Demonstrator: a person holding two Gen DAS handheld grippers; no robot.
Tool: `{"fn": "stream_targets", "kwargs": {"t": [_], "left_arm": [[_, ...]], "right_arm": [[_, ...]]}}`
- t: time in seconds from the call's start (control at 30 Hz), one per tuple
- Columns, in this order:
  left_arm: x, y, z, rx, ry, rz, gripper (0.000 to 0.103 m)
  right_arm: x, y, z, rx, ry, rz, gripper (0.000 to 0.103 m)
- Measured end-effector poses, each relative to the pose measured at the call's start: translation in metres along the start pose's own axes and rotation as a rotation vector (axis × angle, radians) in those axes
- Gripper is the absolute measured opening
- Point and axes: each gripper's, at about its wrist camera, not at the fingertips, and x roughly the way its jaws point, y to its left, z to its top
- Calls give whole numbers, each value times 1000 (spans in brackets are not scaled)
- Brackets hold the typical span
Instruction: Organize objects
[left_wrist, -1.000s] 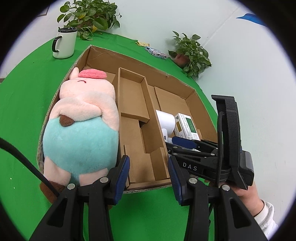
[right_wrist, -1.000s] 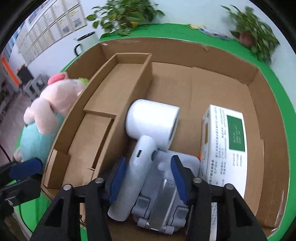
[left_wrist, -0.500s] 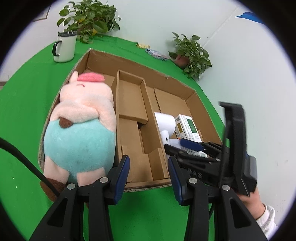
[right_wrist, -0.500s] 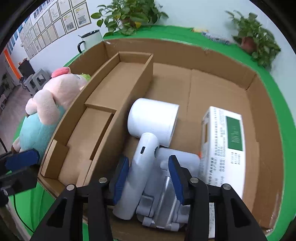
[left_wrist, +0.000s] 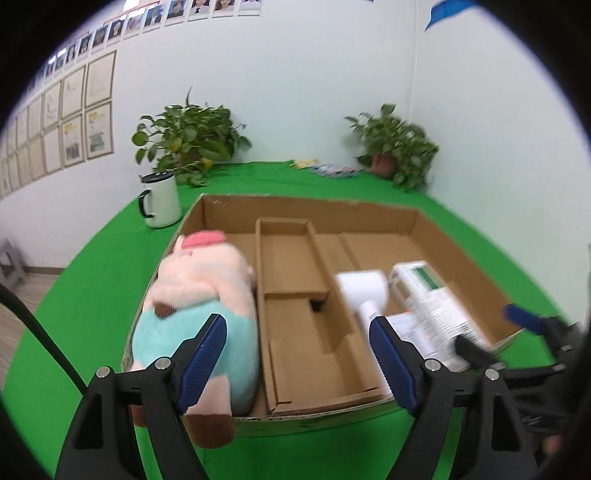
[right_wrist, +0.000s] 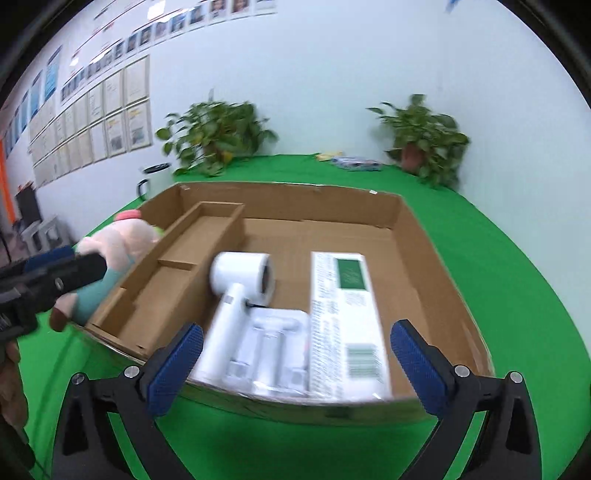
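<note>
A shallow cardboard box (left_wrist: 369, 212) (right_wrist: 406, 218) with dividers lies on the green table. A pink and teal plush pig (left_wrist: 199, 295) (right_wrist: 122, 247) fills its left compartment. In its right part lie a white hair dryer (right_wrist: 236, 291) (left_wrist: 364, 291), a clear plastic tray of attachments (right_wrist: 273, 347) and a white carton with a green label (right_wrist: 347, 314) (left_wrist: 428, 295). My left gripper (left_wrist: 299, 354) hangs in front of the box's near wall, its jaws opening and nothing between them. My right gripper (right_wrist: 295, 365) is back from the box's near edge, its jaws opening wide and holding nothing.
A white mug with a black handle (left_wrist: 160, 201) stands left of the box. Two potted plants (left_wrist: 184, 144) (left_wrist: 395, 151) sit at the table's back by the wall, with small packets (left_wrist: 328, 168) between them. A hand (right_wrist: 11, 373) holds the left gripper.
Both grippers pulled back from the box and tilted up, so the wall and plants now show. Both sets of jaws spread much wider; the right ones left the hair dryer.
</note>
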Motion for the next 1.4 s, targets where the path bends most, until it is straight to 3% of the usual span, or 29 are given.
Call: {"fn": "stream_targets", "kwargs": {"t": [0.13, 0.23, 0.47, 0.6, 1.4], "left_arm": [[8, -7, -13, 24, -57, 65, 79], [8, -14, -16, 21, -76, 88, 80], [12, -30, -33, 103, -99, 146, 83], [13, -31, -33, 97, -92, 135, 88], [14, -32, -33, 98, -87, 137, 90]], "right_arm": [[8, -15, -20, 51, 6, -12, 102], [8, -7, -30, 4, -34, -24, 102], [8, -1, -33, 5, -82, -26, 103], [7, 0, -32, 5, -81, -24, 103], [7, 1, -32, 8, -82, -25, 103]]}}
